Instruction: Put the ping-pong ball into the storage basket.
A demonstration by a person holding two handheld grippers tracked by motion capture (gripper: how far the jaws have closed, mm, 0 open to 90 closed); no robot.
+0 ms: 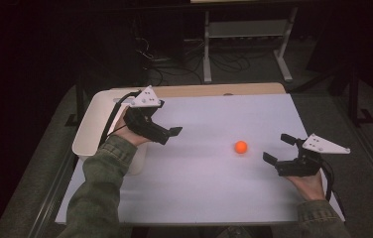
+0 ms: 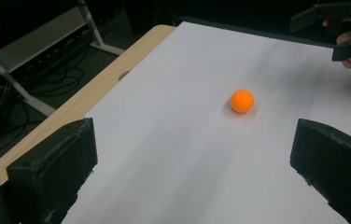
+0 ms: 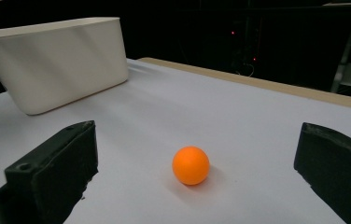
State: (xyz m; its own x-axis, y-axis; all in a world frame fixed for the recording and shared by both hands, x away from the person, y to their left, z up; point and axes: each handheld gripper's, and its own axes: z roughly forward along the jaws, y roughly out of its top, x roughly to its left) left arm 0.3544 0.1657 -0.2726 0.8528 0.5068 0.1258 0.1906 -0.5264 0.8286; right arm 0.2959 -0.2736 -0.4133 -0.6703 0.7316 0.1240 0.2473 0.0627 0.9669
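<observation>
A small orange ball point(image 1: 241, 147) lies on the white tabletop point(image 1: 194, 183), right of the middle. My right gripper point(image 1: 278, 148) is open just to the ball's right, its jaws pointing left at it. In the right gripper view the ball point(image 3: 191, 165) sits close ahead, between the two spread jaws of that gripper point(image 3: 197, 140). My left gripper point(image 1: 168, 133) is open over the table's left part, beside a white bin point(image 1: 86, 130), and aims right. From the left gripper view point(image 2: 192, 163) the ball point(image 2: 242, 101) is farther off, and the right gripper point(image 2: 337, 32) shows at the top right.
The white bin point(image 3: 57, 60) stands at the table's left edge. A wooden strip point(image 1: 214, 89) runs along the far edge. Beyond it, on the dark floor, are a metal shelf frame point(image 1: 246, 29) and cables point(image 1: 174, 64).
</observation>
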